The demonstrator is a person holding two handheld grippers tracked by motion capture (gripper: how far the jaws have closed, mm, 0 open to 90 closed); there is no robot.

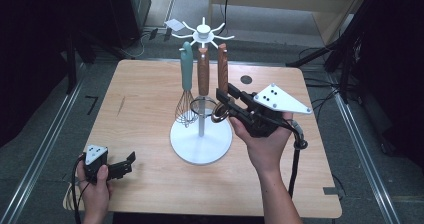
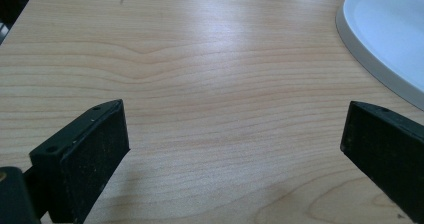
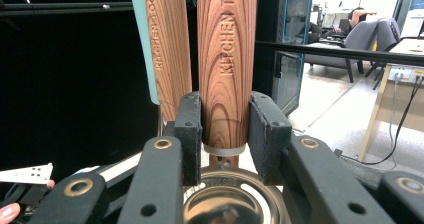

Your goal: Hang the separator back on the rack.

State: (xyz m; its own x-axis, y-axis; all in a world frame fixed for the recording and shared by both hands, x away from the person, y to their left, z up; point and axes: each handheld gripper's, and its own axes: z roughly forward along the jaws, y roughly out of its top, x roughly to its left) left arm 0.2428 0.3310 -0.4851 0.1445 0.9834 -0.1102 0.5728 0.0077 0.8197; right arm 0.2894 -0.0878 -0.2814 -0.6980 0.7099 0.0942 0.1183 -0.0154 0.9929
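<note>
Bright overhead light, dark surroundings, soft slightly blurred pictures.

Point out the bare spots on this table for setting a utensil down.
Free: the wood left of the white stand base, up to the far left corner; also the right far corner around the dark disc. Crowded: the middle, where the right tongs grip a wooden-handled utensil.
</note>
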